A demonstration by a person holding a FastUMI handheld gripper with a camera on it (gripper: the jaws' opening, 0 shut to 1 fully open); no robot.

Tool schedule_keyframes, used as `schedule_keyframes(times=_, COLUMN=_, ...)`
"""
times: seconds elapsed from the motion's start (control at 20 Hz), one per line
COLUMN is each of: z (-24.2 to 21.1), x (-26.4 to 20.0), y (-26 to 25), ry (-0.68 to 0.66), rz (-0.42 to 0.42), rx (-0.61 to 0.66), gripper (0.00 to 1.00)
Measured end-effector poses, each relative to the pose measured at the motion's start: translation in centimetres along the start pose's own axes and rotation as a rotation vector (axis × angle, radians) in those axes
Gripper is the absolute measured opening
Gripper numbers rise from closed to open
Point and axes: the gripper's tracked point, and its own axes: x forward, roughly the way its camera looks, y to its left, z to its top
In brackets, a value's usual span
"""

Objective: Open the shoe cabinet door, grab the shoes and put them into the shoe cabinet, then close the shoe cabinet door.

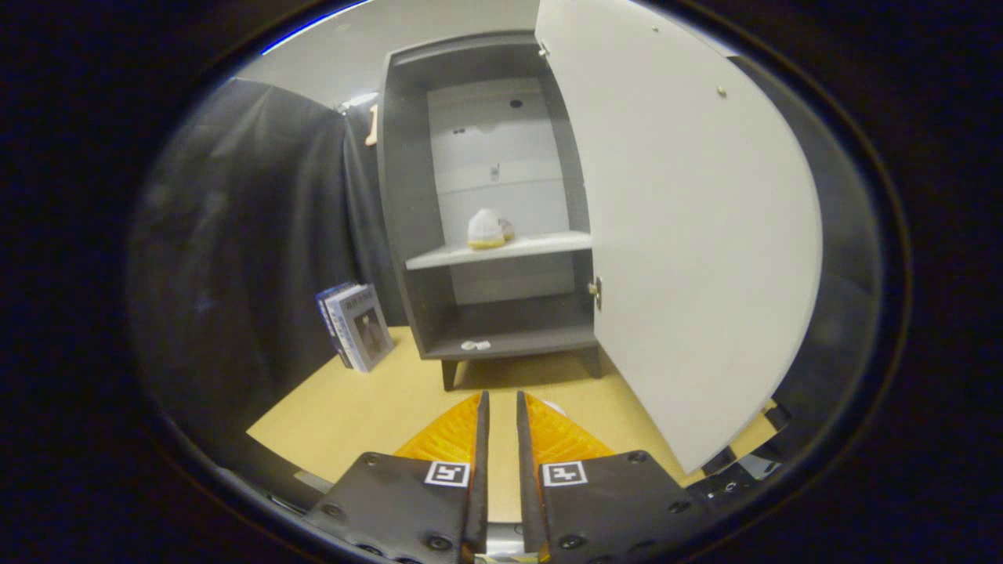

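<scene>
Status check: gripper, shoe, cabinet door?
Gripper nearly shut, holding nothing. Shoe on cabinet's middle shelf. Door wide open, nothing blocking it.

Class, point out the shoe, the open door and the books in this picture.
Shoe (487,229): gripper view, its heel end, on the middle shelf.
Door (689,235): gripper view, middle of its inner face.
Books (362,326): gripper view, front cover.

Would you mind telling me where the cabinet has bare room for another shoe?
Middle shelf: bare left of the shoe. Bottom shelf: bare right of a small white scrap. The open door crowds the right. The gripper, nearly shut, holds nothing.
</scene>
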Motion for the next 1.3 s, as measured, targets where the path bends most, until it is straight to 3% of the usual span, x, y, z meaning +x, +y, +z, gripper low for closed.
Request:
schedule_keyframes(times=0.25, z=-9.9, x=5.3, y=-2.1, ry=0.168, rz=-0.081, rx=0.019, gripper=0.19)
schedule_keyframes(times=0.45, z=-14.3, x=8.3, y=-3.2, ry=0.274, rz=-0.127, rx=0.062, gripper=0.19)
schedule_keyframes(times=0.65, z=-15.6, x=10.1, y=-3.0, ry=0.336, rz=-0.152, rx=0.043, gripper=0.18)
schedule_keyframes(times=0.8, z=-16.2, x=11.3, y=-2.6, ry=0.374, rz=-0.153, rx=0.026, gripper=0.31)
schedule_keyframes(times=1.3, z=-16.3, x=14.2, y=-3.0, ry=0.367, rz=-0.169, rx=-0.041, gripper=0.30)
